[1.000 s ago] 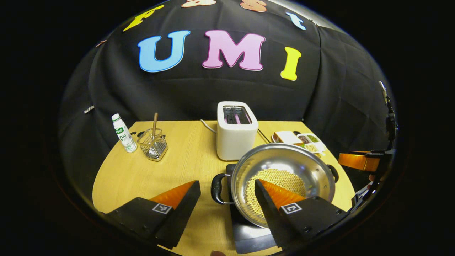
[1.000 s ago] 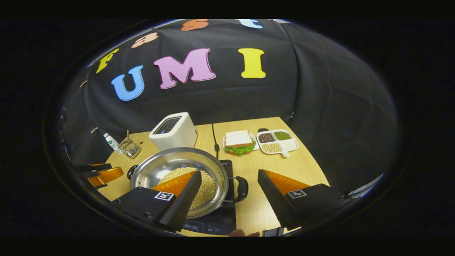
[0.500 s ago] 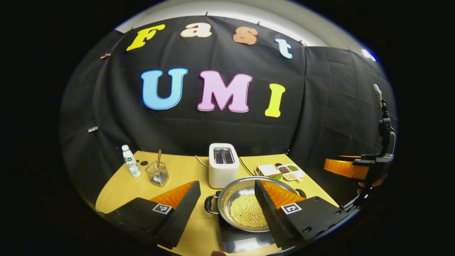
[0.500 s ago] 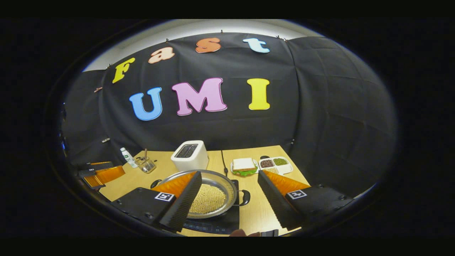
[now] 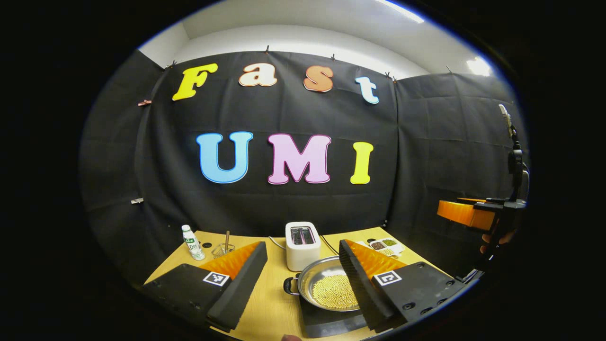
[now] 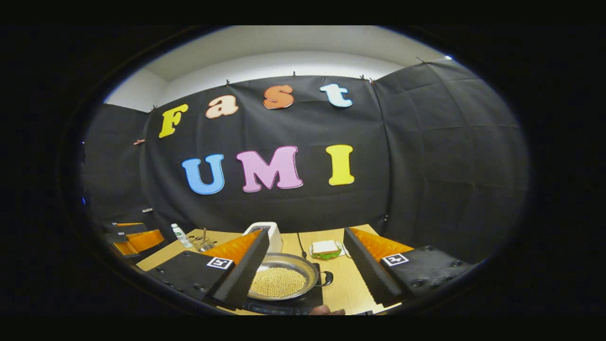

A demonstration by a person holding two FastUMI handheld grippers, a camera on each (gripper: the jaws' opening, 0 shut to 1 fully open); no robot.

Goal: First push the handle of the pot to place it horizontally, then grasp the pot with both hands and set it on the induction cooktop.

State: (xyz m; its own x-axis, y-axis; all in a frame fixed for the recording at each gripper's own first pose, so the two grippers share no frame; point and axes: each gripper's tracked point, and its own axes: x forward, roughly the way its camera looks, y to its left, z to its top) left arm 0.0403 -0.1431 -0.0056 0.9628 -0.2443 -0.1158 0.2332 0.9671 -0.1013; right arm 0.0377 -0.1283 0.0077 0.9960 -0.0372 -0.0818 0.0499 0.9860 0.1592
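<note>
The pot [image 5: 326, 288] sits on the cooktop [image 5: 326, 322], beans [image 6: 278, 282] inside it, on my table [image 5: 274, 308]. Behind it stands the toaster [image 5: 302, 245]. Far left are the bottle [image 5: 192, 242] and basket [image 5: 222, 249]; right, the sandwich [image 6: 325, 248] and tray [image 5: 386, 245].

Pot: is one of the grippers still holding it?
No. The pot sits on the induction cooktop, and the left gripper is open, touching nothing.

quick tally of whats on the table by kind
pot: 1
cooktop: 1
toaster: 1
bottle: 1
wire basket: 1
sandwich: 1
divided tray: 1
total: 7
</note>
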